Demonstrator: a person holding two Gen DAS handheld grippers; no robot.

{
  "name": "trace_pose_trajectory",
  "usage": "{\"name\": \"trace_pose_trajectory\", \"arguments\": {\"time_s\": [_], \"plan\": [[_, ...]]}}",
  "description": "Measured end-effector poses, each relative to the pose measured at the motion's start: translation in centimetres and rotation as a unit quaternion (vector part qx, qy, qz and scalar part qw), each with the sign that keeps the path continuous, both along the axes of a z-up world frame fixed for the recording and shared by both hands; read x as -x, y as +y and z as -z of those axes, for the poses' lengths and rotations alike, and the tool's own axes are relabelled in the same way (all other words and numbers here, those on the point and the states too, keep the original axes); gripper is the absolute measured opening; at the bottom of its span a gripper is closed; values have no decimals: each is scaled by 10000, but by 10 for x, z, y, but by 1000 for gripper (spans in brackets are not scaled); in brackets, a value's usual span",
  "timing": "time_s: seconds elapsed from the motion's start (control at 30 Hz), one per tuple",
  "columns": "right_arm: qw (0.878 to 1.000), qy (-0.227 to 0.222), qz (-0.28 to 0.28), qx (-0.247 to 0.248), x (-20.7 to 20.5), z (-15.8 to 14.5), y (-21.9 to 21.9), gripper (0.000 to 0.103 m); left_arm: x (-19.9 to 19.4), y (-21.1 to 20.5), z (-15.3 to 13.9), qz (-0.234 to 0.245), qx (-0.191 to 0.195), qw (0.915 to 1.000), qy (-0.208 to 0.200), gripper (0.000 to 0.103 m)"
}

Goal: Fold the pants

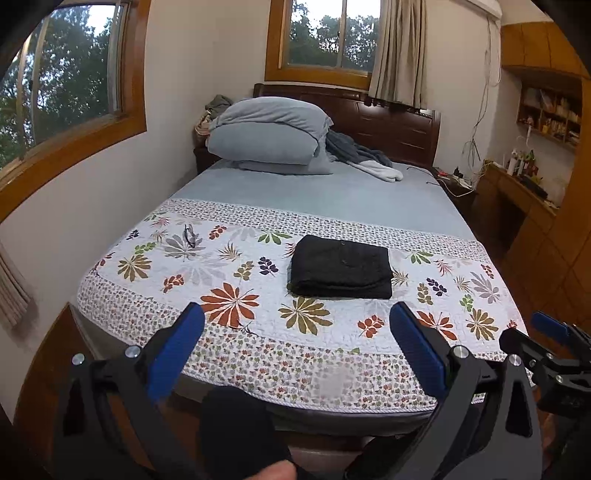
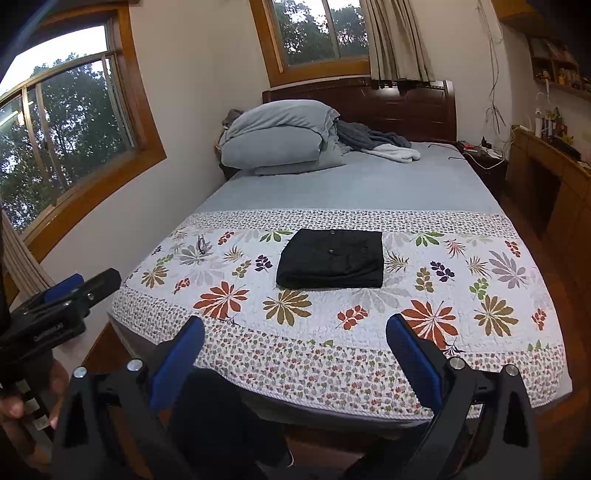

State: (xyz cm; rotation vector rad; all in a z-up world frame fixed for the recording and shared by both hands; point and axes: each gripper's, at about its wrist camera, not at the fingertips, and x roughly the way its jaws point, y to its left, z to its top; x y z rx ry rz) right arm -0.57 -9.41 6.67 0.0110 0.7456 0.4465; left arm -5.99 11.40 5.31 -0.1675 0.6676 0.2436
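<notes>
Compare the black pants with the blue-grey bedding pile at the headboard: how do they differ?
The black pants are a flat, squared fold; the bedding pile is bulky, rounded and loosely stacked. The pants lie on the floral quilt near the foot; the pile sits at the headboard end. Neither is touched by a claw.

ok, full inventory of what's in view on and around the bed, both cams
pants: 1, black, folded into a neat rectangle, mid floral quilt
floral quilt: 1, white with leaf prints, covers near part of bed
bed sheet: 1, grey-blue, far part of bed
glasses: 1, dark, on quilt left of pants
folded duvet: 1 stack, grey-blue, at the head, left
loose blanket: 1, grey and white, right of the duvet
headboard: 1, dark wood
windows: 2, wood frames, left wall and behind the bed
curtain: 1, beige, by far window
left gripper: open, empty, off the bed's near edge
right gripper: open, empty, off the near edge
</notes>
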Motion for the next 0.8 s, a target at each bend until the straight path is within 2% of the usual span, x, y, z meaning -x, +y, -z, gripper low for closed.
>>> {"name": "trace_pose_trajectory", "arguments": {"time_s": [0.37, 0.8], "plan": [[9999, 63, -30, 83, -30, 6, 8, 99, -26, 2, 3, -66, -105, 9999, 83, 100], [9996, 231, 31, 142, -36, 15, 5, 99, -39, -5, 22, 49, 8, 9990, 436, 100]]}}
